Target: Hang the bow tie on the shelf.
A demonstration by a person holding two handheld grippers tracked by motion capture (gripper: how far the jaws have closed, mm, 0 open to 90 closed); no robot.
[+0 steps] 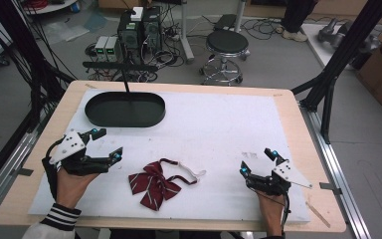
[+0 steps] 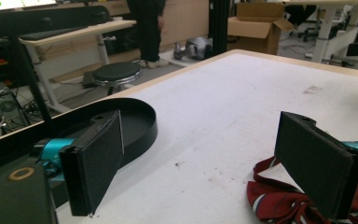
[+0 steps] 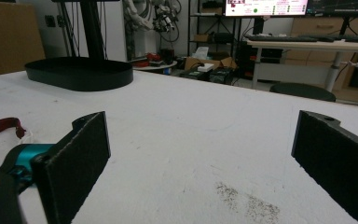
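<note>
Your left gripper (image 1: 103,144) sits at about 9 o'clock on the tabletop (image 1: 288,124), held in your left hand (image 1: 72,181), with its fingers (image 2: 95,158) spread wide apart and nothing between them. Your right gripper (image 1: 258,162) sits at about 4 o'clock, held in your right hand (image 1: 271,204), and its fingers (image 3: 74,163) are likewise spread wide with only bare white mat (image 1: 219,124) between them.

The bow tie (image 1: 154,184), dark red with pale stripes, lies flat on the mat at about 6 o'clock, between the two grippers and touching neither. It is nearer your left gripper than your right. A dark strap with a white end (image 1: 191,172) runs from the knot toward 3 o'clock. In the left gripper view the bow tie (image 2: 279,200) lies low on the mat, partly hidden behind the right-hand finger. In the right gripper view a striped end of it (image 3: 0,126) shows at the left edge, beyond the left-hand finger.

The black oval tray (image 1: 124,109) stands at about 11 o'clock, well apart from the bow tie, with a thin black post (image 1: 126,79) rising at its far rim. A patch of dark specks (image 3: 247,200) marks the mat just ahead of your right gripper.
</note>
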